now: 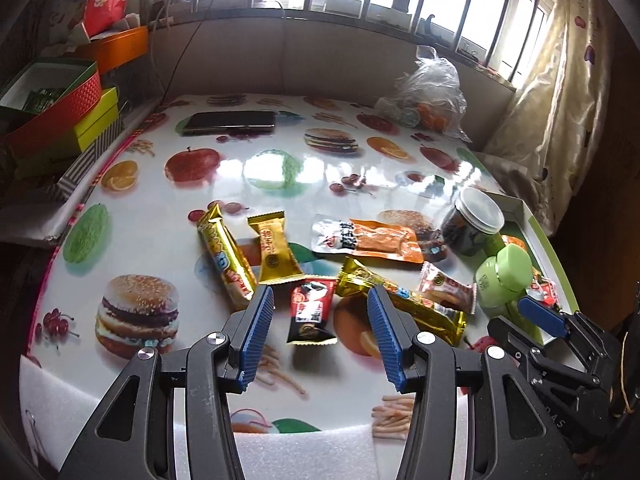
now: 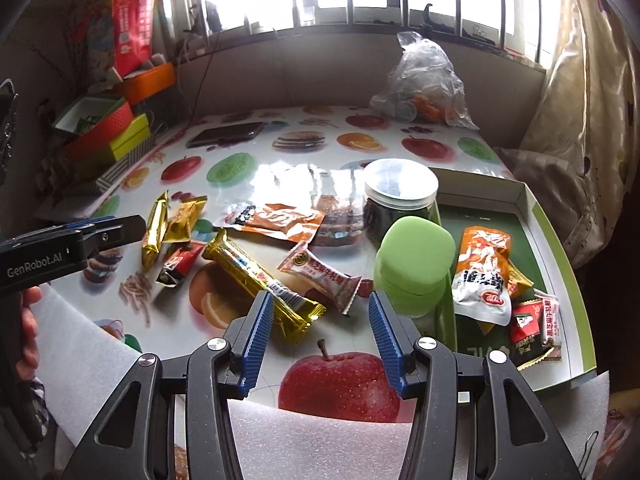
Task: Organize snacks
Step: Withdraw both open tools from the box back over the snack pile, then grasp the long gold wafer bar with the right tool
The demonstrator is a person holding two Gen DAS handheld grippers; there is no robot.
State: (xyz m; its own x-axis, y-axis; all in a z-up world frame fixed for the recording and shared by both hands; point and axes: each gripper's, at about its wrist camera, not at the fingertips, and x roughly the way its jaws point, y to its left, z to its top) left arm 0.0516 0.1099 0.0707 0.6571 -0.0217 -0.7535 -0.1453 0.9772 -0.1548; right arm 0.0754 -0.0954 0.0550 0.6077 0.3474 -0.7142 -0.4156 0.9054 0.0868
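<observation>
Both grippers hover over the worktop (image 1: 152, 216) with fingers apart and nothing between them. Under the left gripper (image 1: 320, 300) lies a red-black packet (image 1: 310, 312), flanked by two gold bars (image 1: 226, 258). The right gripper (image 2: 320, 304) hangs near a pink packet (image 2: 324, 278) and a green jar (image 2: 414, 266). More snacks (image 2: 484, 276) lie in the tray (image 2: 560, 240) to the right.

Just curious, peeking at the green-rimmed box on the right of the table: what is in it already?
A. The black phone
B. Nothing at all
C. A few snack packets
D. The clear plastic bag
C: several snack packets lie inside the box, while the phone and plastic bag sit far back on the table.
</observation>
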